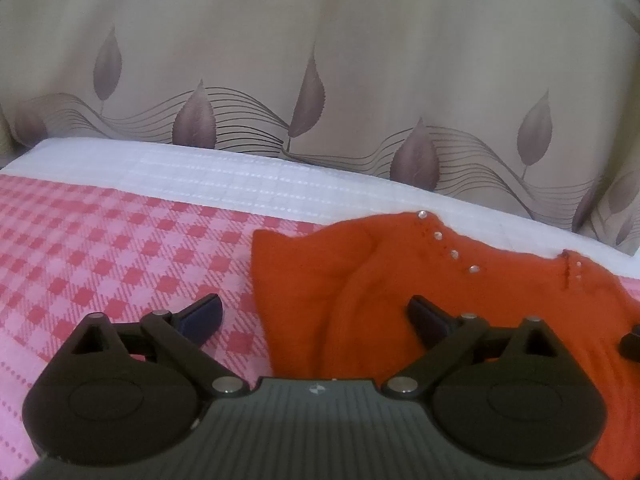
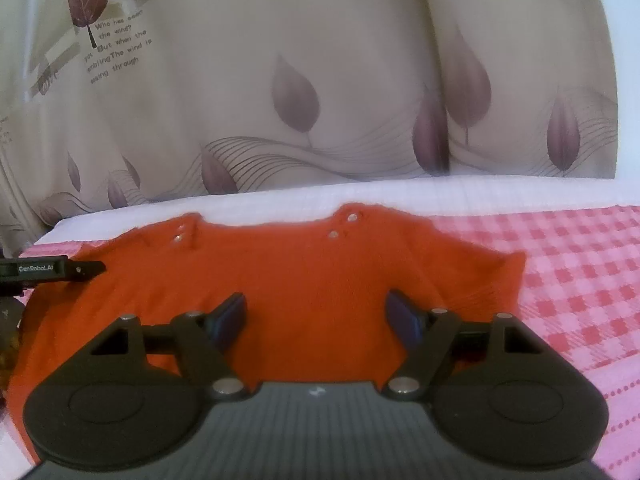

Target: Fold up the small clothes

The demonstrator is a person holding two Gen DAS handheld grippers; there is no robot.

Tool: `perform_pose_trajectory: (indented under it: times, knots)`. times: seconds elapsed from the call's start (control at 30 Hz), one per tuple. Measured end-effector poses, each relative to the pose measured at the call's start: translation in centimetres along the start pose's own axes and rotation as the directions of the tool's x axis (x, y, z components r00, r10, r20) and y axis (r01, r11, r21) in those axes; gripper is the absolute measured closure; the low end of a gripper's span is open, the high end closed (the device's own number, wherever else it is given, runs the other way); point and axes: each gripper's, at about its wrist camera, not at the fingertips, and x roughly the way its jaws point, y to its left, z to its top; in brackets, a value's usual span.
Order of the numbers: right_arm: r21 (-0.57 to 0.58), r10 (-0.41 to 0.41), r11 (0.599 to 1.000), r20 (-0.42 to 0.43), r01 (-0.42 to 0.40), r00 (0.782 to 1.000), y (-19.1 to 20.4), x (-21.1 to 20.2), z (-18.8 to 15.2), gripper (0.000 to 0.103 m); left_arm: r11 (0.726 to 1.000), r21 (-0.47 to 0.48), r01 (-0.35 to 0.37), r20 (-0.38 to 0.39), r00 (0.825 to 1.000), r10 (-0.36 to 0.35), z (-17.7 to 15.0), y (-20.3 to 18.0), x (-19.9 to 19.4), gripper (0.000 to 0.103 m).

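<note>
Orange top [image 2: 304,280]: lies spread flat on the checked cloth, neckline toward 12 o'clock, metal snaps [image 2: 333,234] at both shoulders.
Right fingers [image 2: 404,314]: spread wide apart, holding nothing, poised over the middle of the garment; whether they touch the fabric cannot be told.
Right gripper [image 2: 316,316]: centred over the top's body, sleeve [image 2: 496,276] out at 2 o'clock.
Left fingers [image 1: 204,312]: also parted and empty; one fingertip over the checked cloth, the other over the orange fabric.
Left gripper [image 1: 316,316]: straddles the garment's side edge, with the other sleeve [image 1: 288,256] at its 12 o'clock.
Checked cloth [image 1: 100,248]: pink and red, under the top.
White cover [image 1: 208,172]: a band beyond the cloth at 12 o'clock.
Curtain [image 2: 320,80]: beige with purple leaves, behind the white cover.
</note>
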Motion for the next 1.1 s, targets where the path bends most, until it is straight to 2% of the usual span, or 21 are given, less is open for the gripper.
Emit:
perform_pose_trajectory:
  times: [0.2,0.33,0.57,0.7,0.8,0.87,1.0,1.1]
  knots:
    - [-0.071,-0.061,0.996,-0.008,0.061,0.998,1.3,0.3,-0.2,0.026,1.000,0.010,-0.016,0.002,1.000,0.016,-0.1,-0.2,0.0,0.004]
    - [-0.096,-0.075,0.993,-0.012,0.073,0.997,1.7,0.5,-0.2,0.024,0.999,0.019,-0.030,0.000,1.000,0.030,-0.1,-0.3,0.0,0.002]
    - [-0.109,-0.039,0.993,-0.012,0.037,0.999,1.7,0.4,-0.1,0.009,0.999,0.018,-0.026,-0.028,0.999,0.027,0.3,-0.3,0.2,0.000]
    - [-0.091,-0.012,0.996,-0.014,0.011,1.000,1.3,0.3,0.0,0.006,0.997,0.001,0.071,-0.053,0.996,-0.071,0.9,0.6,0.1,0.001]
    - [-0.094,-0.013,0.996,-0.013,0.012,1.000,1.3,0.3,0.0,0.006,0.986,-0.006,0.164,-0.089,0.982,-0.164,1.4,1.8,0.0,0.001]
    - [-0.092,-0.012,0.996,-0.010,0.011,1.000,1.3,0.2,0.0,0.006,0.986,-0.014,0.168,-0.111,0.979,-0.168,1.8,2.9,-0.1,0.004]
    - [-0.087,-0.008,0.996,-0.002,0.008,1.000,1.1,0.1,0.0,0.006,0.970,-0.058,0.236,-0.138,0.960,-0.242,2.3,5.0,0.1,0.009]
    - [-0.082,-0.005,0.997,0.002,0.005,1.000,1.1,0.1,0.0,0.006,0.960,0.015,0.278,-0.164,0.948,-0.272,2.3,4.7,0.2,0.009]
